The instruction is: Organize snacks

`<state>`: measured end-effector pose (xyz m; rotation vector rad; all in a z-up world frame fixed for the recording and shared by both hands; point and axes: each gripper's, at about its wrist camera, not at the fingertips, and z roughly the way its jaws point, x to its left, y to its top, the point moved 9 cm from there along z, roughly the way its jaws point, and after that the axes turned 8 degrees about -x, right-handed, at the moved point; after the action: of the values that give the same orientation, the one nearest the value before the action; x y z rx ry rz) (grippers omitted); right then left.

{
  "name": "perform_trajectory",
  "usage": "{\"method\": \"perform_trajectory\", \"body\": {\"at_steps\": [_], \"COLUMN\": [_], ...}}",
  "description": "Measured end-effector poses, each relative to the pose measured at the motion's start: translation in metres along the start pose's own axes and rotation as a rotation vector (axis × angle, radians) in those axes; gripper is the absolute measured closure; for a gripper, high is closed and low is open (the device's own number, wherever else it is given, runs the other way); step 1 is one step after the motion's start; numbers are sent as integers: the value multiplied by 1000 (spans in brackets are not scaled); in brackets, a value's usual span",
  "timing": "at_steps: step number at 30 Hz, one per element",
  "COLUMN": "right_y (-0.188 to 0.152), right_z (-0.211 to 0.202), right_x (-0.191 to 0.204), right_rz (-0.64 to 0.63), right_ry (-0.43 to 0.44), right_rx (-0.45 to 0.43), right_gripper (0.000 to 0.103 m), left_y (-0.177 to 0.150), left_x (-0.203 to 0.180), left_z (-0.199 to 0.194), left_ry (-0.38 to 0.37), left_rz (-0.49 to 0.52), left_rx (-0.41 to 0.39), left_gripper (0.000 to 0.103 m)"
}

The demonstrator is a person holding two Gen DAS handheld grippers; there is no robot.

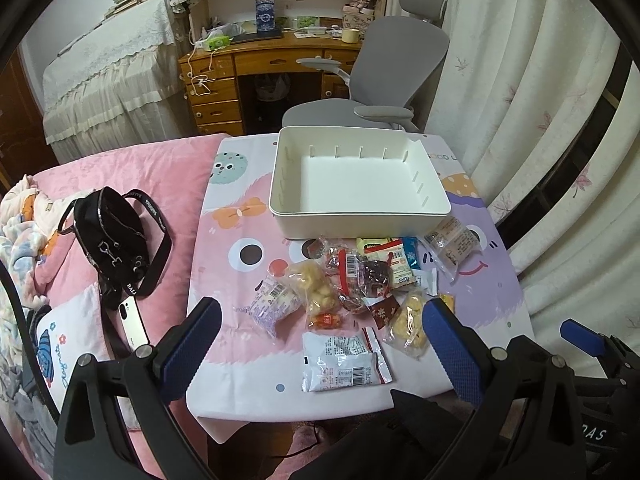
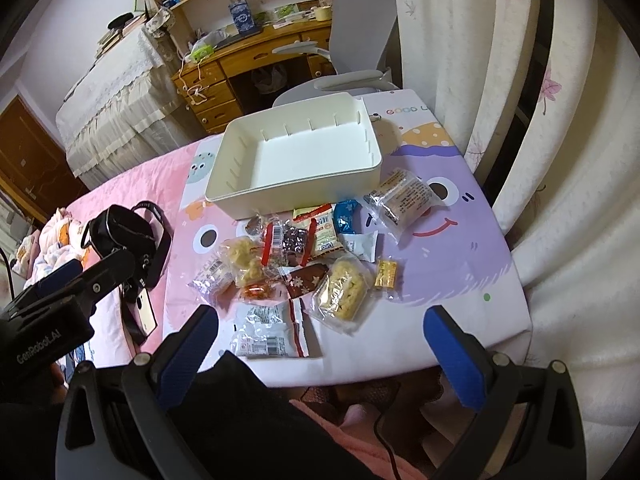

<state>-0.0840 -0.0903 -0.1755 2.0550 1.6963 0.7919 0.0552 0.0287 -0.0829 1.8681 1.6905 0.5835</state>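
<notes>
Snacks point(image 1: 352, 284) on cartoon mat point(image 1: 240, 360), white bin point(image 1: 356, 176) behind, pink bed point(image 1: 160, 164).

I hold my left gripper point(image 1: 322, 338) low and level, its blue-padded fingers point(image 1: 452, 350) spread wide with nothing between them. My right gripper point(image 2: 320, 344) sits just beside it, tilted slightly, fingers point(image 2: 454, 354) equally wide apart and empty

A plain white box point(image 1: 356, 204) sits on a pink-and-lilac cartoon-printed cloth point(image 1: 240, 360), beside a black bag point(image 1: 112, 236).
</notes>
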Motion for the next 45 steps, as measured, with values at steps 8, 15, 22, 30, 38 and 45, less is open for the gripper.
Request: {"method": "perform_trajectory", "body": {"at_steps": [8,15,22,30,38,45], "right_y": [-4,-16,-35,-44,-61,-71], "right_z": [2,6,7,4,25,57], "right_x": [12,20,22,17,19,11], "right_rz": [43,96,100,30,-25,-82], "right_ry": [-21,-49,-120,-186,-162,-152], "right_rx": [-32,-48,-73,-161,-197,-210], "right_gripper": [1,6,7,7,7,7], "left_y": [0,-4,-23,-58,-87,-113], "left_x": [11,21,17,3,0,-3], "left_z": [10,19,34,60,97,133], "left_ry": [-48,-101,-197,-229,-200,-182], "left_rz": [59,97,124,160,163,130], "left_rx": [25,24,93,221,389,570], "left_gripper": [5,5,5,5,7,7]}}
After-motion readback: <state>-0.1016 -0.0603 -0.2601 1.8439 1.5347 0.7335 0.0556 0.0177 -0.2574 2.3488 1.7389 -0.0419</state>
